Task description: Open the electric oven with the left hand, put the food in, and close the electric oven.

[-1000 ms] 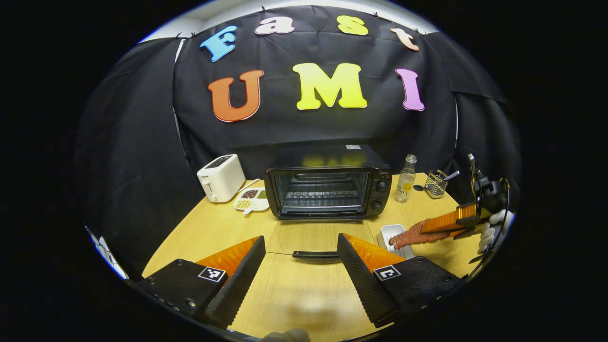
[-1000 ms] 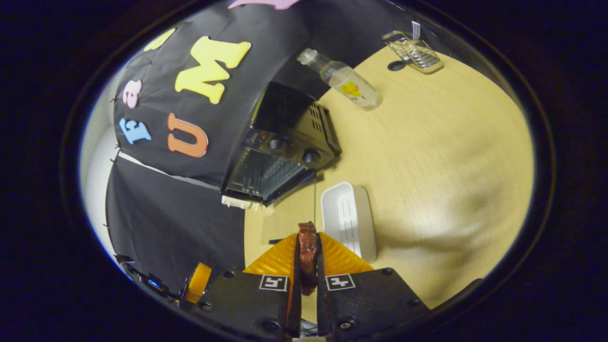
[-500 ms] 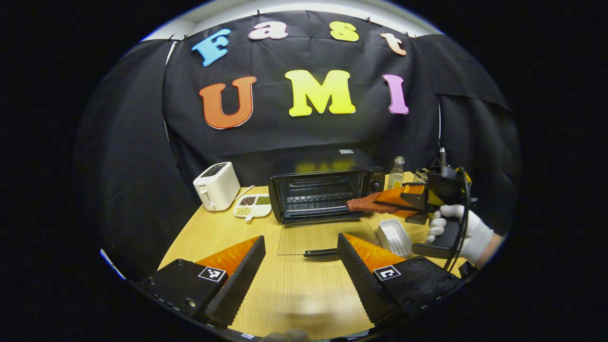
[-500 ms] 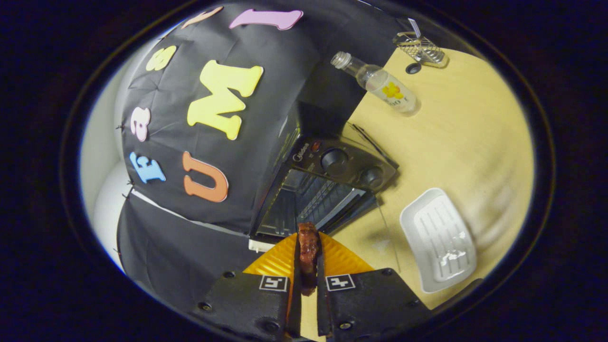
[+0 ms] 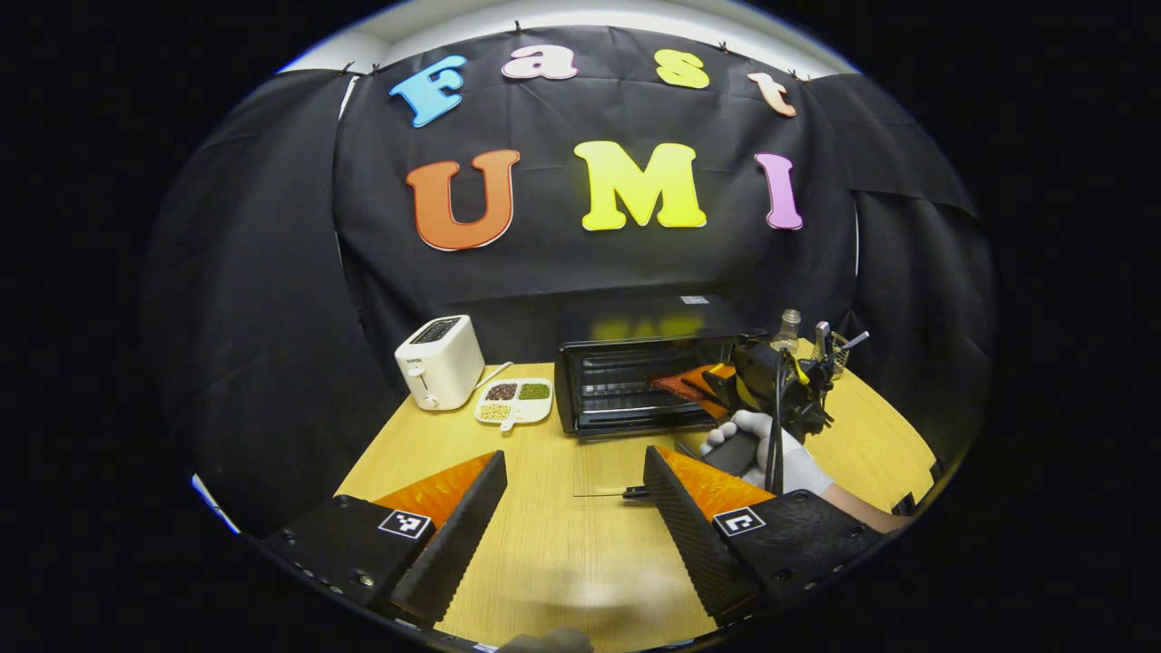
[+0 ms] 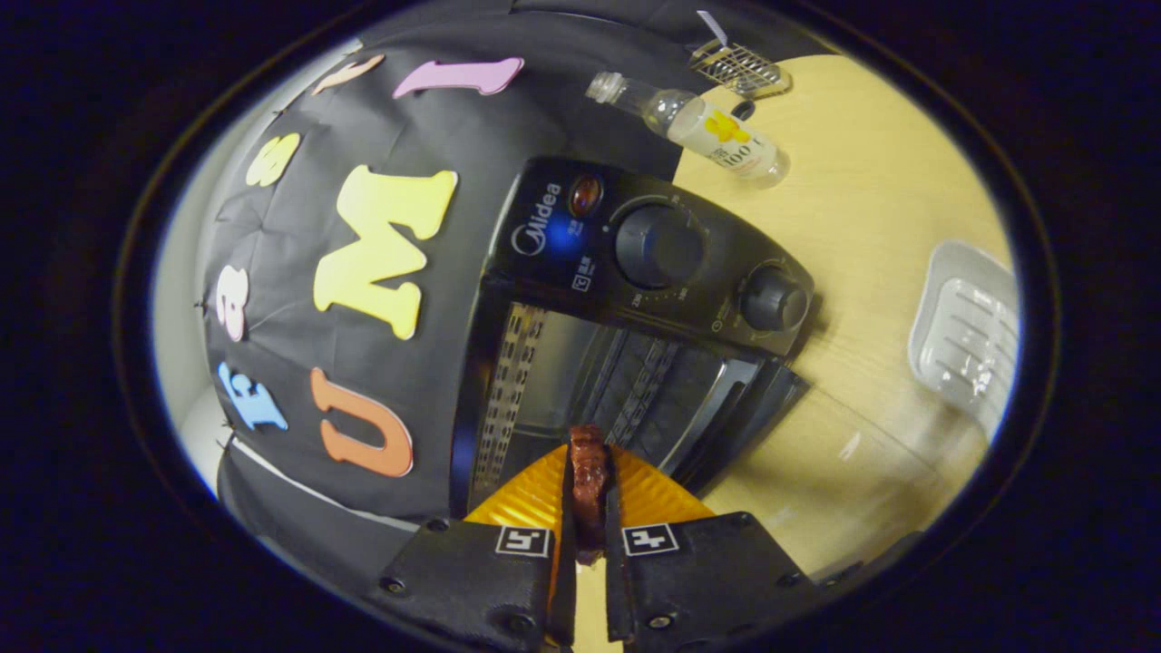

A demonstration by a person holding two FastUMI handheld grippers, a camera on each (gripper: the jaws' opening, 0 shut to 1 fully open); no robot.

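black metal framed the open electric oven (image 6: 635, 299), door down to admit the food (image 6: 588, 481), a reddish strip clamped in the right gripper (image 6: 588, 453) at its mouth; the left gripper (image 5: 571, 494) waited, fingers apart.

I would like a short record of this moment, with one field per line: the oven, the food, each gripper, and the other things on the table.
oven: electric oven, door down and open, rack visible inside
food: reddish-brown piece of food, clamped between the right gripper's fingers, at the oven mouth
right gripper: right gripper, shut on the food, held by a gloved hand
left gripper: left gripper, open, holding nothing, above the table
other things: toaster, divided dish, bottle, white tray, wire basket
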